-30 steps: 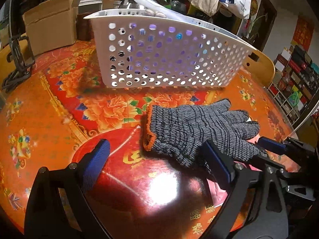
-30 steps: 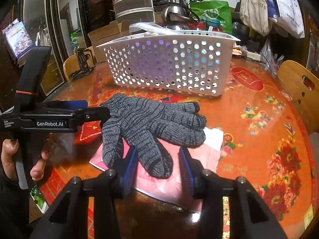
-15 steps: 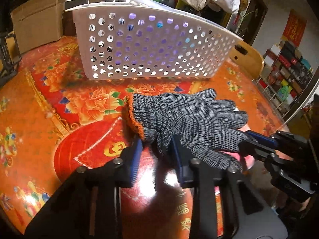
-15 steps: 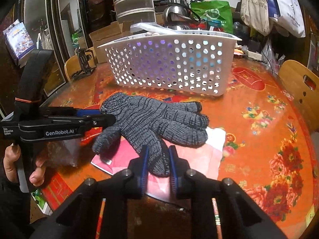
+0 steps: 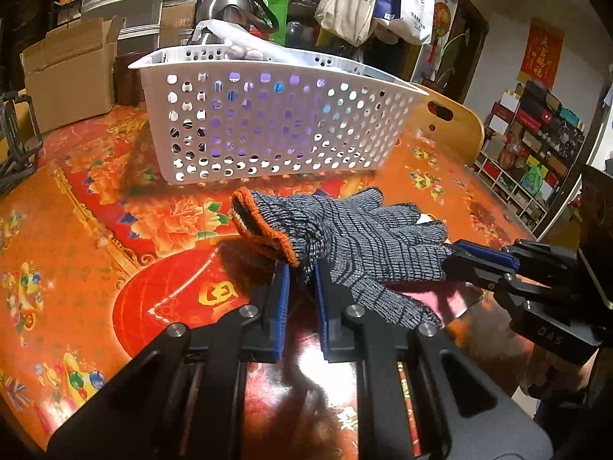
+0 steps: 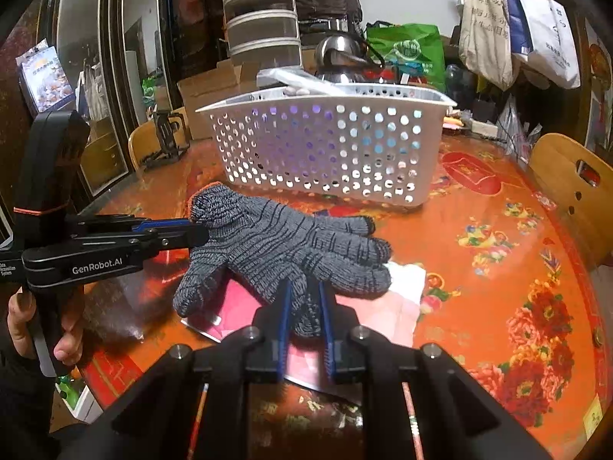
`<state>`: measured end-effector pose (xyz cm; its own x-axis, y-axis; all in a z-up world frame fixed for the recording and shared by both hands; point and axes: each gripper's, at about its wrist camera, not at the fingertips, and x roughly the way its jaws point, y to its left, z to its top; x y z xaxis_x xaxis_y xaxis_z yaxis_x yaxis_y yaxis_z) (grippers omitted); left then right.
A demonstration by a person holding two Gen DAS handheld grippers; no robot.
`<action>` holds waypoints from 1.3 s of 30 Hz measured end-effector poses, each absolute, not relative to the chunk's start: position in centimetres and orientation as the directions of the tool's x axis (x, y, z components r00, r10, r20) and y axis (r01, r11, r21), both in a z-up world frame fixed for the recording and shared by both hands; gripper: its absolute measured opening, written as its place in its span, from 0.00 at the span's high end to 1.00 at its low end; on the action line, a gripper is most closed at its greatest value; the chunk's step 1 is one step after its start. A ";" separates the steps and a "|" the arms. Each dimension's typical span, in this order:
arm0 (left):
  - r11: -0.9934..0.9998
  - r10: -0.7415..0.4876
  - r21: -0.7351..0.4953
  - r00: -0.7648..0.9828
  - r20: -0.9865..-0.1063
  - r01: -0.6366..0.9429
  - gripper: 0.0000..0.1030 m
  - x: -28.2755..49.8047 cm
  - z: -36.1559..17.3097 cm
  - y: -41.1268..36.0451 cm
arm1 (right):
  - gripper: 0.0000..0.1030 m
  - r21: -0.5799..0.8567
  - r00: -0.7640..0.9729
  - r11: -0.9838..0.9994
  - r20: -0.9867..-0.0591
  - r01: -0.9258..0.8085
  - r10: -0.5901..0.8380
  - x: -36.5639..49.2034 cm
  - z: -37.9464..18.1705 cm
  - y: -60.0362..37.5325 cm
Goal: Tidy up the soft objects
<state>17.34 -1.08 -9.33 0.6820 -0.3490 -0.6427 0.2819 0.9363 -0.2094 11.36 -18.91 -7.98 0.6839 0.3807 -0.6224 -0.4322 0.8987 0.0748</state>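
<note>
A grey knit glove [image 5: 364, 237] with an orange cuff lies on the red flowered table, partly on a pink packet [image 6: 387, 314]. My left gripper [image 5: 300, 272] has its jaws closing, and its blue pads pinch the glove's cuff edge. It enters the right wrist view from the left [image 6: 199, 232]. The right gripper [image 6: 304, 291] is closing too, with one glove finger squeezed between its pads. It reaches in from the right in the left wrist view [image 5: 452, 257]. Beyond the glove [image 6: 276, 245] stands a white perforated basket [image 5: 268, 126] holding some items.
The basket [image 6: 325, 153] sits mid-table. A cardboard box [image 5: 69, 73] and a black stand [image 5: 15, 142] are at the far left. Wooden chairs [image 6: 571, 191] flank the table's right edge. A steel kettle [image 6: 341, 57] and hanging bags crowd the back.
Both pairs of jaws have closed onto the glove. The left gripper moved in to the cuff, which now stands slightly raised. The right gripper stayed at the glove's finger.
</note>
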 end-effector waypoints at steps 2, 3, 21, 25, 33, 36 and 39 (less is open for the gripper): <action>0.933 -0.358 -0.214 0.689 -0.631 0.289 0.89 17.0 -9.1 -1.1 | 0.88 0.073 0.696 0.898 -0.606 -0.433 0.385 11.1 -7.8 -19.0; 0.933 -0.357 -0.212 0.697 -0.621 0.290 0.89 16.8 -8.9 -1.0 | 0.88 0.072 0.702 0.898 -0.598 -0.434 0.387 10.9 -7.6 -19.1; 0.924 -0.381 -0.240 0.761 -0.525 0.297 0.96 13.0 -3.0 -0.7 | 0.89 0.037 0.749 0.883 -0.514 -0.469 0.419 10.5 -1.8 -18.3; 0.924 -0.380 -0.243 0.764 -0.521 0.294 0.96 13.0 -2.1 -0.7 | 0.89 0.027 0.756 0.878 -0.496 -0.478 0.426 10.7 0.0 -18.3; 0.923 -0.382 -0.267 0.756 -0.532 0.278 0.96 13.5 -2.2 -0.2 | 0.96 0.010 0.763 0.877 -0.488 -0.480 0.424 11.4 1.6 -17.9; 0.926 -0.372 -0.259 0.768 -0.521 0.274 0.96 13.5 -1.4 0.1 | 0.97 0.010 0.762 0.877 -0.491 -0.480 0.423 11.6 1.8 -18.0; 0.929 -0.367 -0.254 0.769 -0.524 0.270 0.96 13.2 -1.6 0.1 | 0.97 0.026 0.755 0.875 -0.495 -0.483 0.431 11.7 1.6 -18.2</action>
<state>13.23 0.15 -1.58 0.7688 -0.3668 -0.5239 0.2700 0.9288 -0.2540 11.69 -18.23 1.61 0.7548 0.4309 -0.4945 -0.4829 0.8753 0.0255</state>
